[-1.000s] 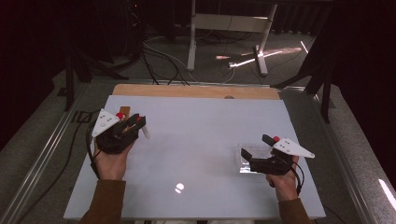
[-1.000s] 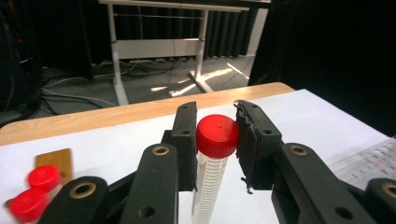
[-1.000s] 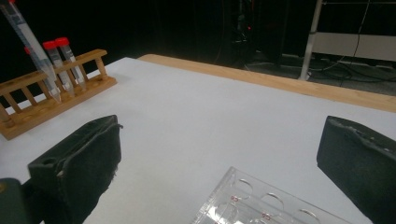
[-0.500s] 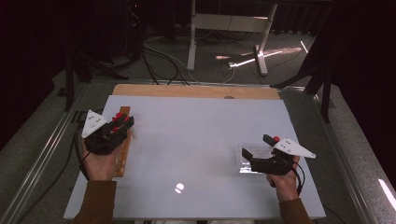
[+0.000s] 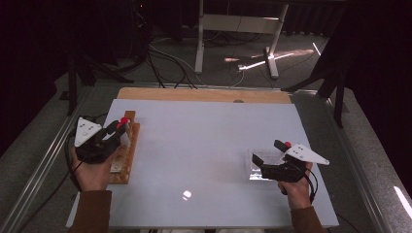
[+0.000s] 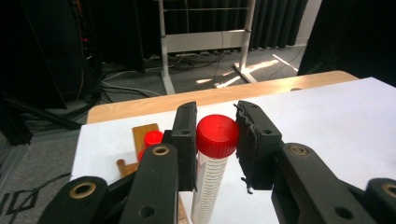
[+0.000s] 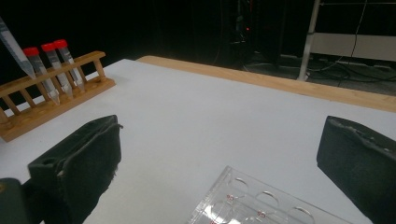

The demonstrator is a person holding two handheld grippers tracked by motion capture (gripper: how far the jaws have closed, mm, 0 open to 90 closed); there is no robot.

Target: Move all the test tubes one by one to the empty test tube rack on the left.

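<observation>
From above, the left claw (image 5: 119, 131) holds a red-capped tube (image 5: 124, 121) over the wooden rack (image 5: 127, 160) at the worktop's (image 5: 204, 145) left edge; the right claw (image 5: 256, 164) rests at a clear well plate (image 5: 257, 167).

Left gripper view: both pads clamp the cap (image 6: 217, 135), tube upright, graduated body hanging down.

Right gripper view: jaws wide, empty, plate (image 7: 261, 200) between; three capped tubes (image 7: 49, 70) lean in the rack (image 7: 46, 100).

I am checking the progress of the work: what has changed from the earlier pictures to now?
The left gripper, shut on a red-capped tube, moved toward the table's left edge, over the wooden rack. The right gripper stayed by the clear plate, jaws open.
</observation>
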